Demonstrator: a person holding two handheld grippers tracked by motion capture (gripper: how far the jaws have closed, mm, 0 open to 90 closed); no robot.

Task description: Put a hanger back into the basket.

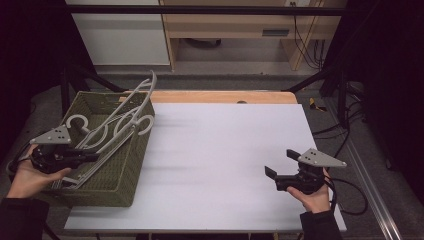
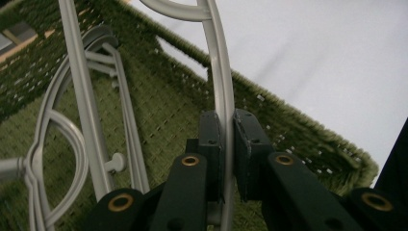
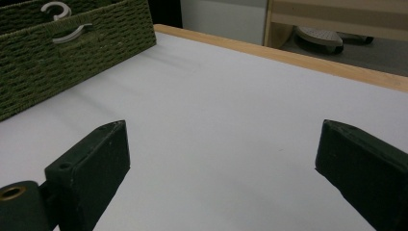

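Note:
A green woven basket stands at the table's left side with several grey plastic hangers piled in it. My left gripper reaches into the basket from its left side. In the left gripper view its jaws are shut on the thin grey bar of one hanger, which runs up between the pads, and more hangers lie beside it on the basket floor. My right gripper hovers open over the white tabletop at the right, with nothing between its fingers.
The basket's woven wall with two hanger hooks peeking over it appears in the right gripper view. A wooden table edge runs along the back. Beyond it stand a wooden desk and cables.

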